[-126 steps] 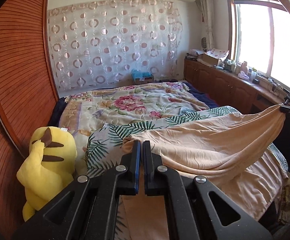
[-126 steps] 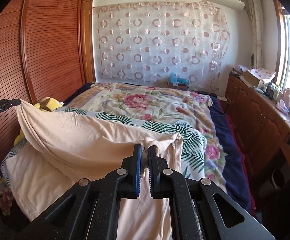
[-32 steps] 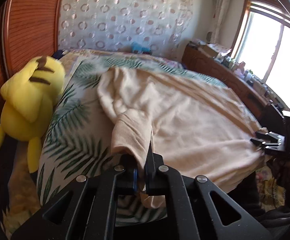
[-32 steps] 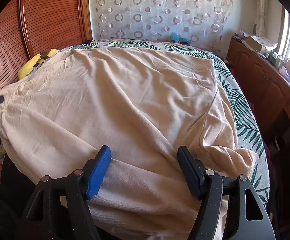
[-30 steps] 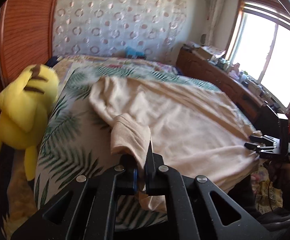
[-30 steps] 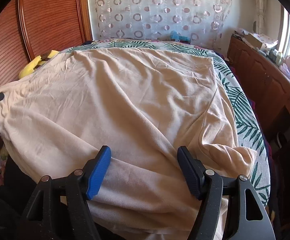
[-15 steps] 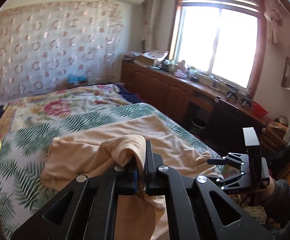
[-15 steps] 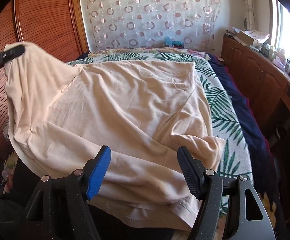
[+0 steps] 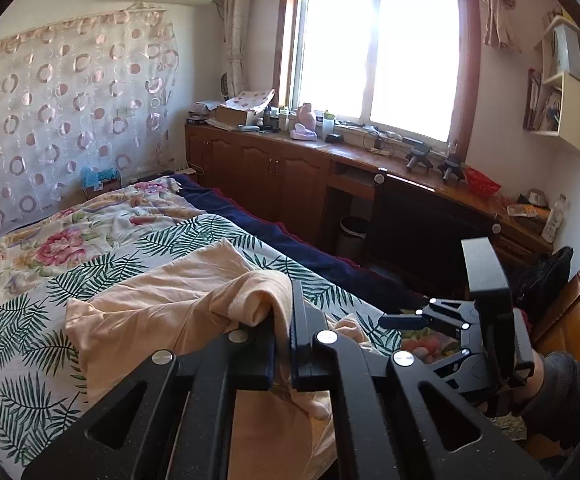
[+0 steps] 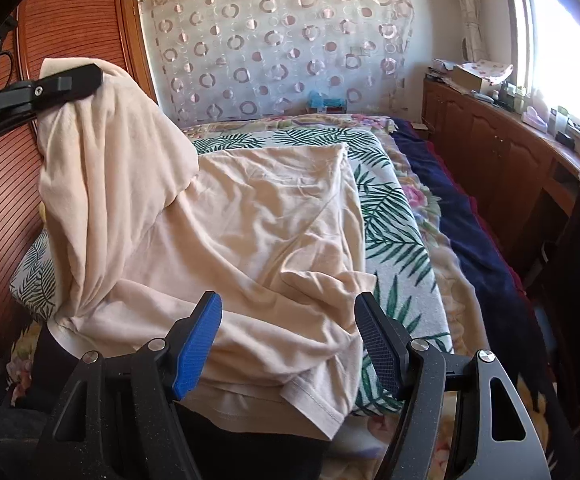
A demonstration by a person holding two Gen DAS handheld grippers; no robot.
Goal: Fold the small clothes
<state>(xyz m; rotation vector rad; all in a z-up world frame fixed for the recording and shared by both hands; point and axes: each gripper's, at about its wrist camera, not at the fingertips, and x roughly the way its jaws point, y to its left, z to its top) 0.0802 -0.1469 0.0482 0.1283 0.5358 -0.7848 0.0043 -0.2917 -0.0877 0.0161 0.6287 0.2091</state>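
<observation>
My left fingers [image 9: 290, 354] are pinched tight on a corner of the peach shirt [image 10: 249, 216] and hold it up on the left. The rest lies on the bed [image 10: 402, 248]. My right fingers [image 10: 287, 344] are wide apart, holding nothing, over its near edge.

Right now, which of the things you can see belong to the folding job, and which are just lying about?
In the job:
- peach shirt
- left gripper, clamped on its lifted side
- right gripper, open

Lying about:
- leaf-print sheet
- floral quilt
- waste bin
</observation>
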